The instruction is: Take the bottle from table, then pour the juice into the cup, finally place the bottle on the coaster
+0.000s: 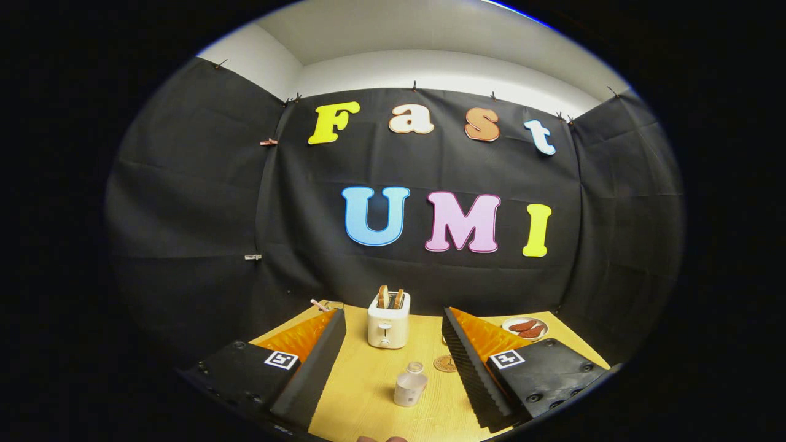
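Gripper [393, 362] held wide, fingers spread, nothing between the pads. Bottle [410, 384] stands upright on the table [362, 393], low centre of the frame, between my fingertips and nearer the right one, touching neither. Coaster [446, 363] lies just beyond it, up and to the right, partly behind the right finger. Toaster [388, 319] sits further back at centre; a plate [525, 328] of food at right, beyond the right finger. I cannot make out the cup with any certainty.

Handling, as I judge it: small pale plastic bottle, probably light, smooth-walled, so likely slippery and easy to tip. The walls may give under a hard squeeze. I would take it across the body, below the shoulder, not at the narrow neck, and close gently.
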### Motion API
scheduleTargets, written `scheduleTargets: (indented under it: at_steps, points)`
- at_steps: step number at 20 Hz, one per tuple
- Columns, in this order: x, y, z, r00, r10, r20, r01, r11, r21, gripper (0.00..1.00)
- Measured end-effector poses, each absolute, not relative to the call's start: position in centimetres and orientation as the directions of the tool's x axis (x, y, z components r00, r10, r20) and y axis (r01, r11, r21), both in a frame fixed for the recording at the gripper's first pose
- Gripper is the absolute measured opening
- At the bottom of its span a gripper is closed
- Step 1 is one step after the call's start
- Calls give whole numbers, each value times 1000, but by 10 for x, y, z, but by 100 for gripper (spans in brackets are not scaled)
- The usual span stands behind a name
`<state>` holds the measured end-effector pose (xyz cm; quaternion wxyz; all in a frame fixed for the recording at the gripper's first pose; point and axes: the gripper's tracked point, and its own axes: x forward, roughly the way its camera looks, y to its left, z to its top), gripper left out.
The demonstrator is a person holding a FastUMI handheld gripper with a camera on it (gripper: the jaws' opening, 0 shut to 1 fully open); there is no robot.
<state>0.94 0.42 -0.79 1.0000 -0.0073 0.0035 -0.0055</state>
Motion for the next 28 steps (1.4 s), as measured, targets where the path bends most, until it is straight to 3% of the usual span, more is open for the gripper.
scheduleTargets:
  at_steps: [16, 28]
  points:
    - [31, 20, -32, 997, -24, 74, 31, 996, -88, 97]
    - [49, -13, -140, 987, -161, 26, 161, 987, 4, 97]
